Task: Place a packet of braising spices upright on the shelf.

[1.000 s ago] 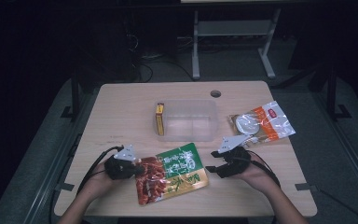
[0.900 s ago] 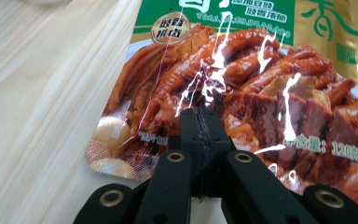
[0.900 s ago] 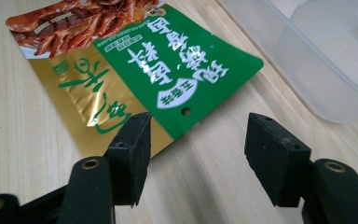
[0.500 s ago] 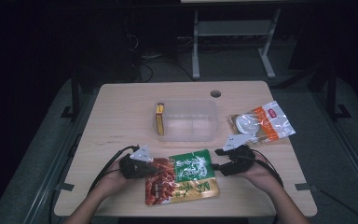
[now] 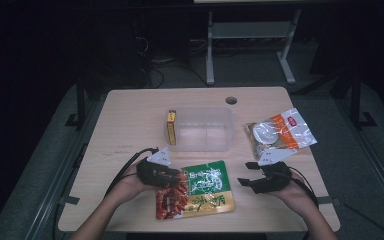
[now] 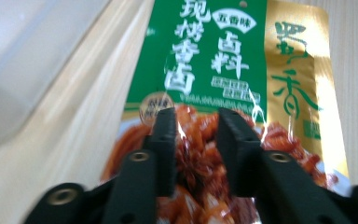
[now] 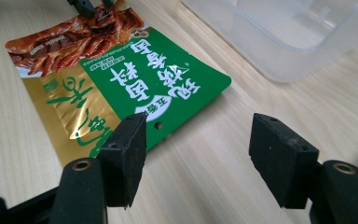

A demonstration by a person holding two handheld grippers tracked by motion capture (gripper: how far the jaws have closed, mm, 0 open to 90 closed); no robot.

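On wooden table (image 5: 130,130), snack packet (image 5: 207,187), dark room around

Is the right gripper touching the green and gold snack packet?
Apart. The right gripper view shows the right gripper open, bare table between its jaws and the green and gold snack packet.

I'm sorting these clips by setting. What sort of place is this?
Probably a lab or workshop set up for recording, not a home. A plain wooden table with a cable hole stands in a dark room, with loose cables and a metal stand on the floor behind it.
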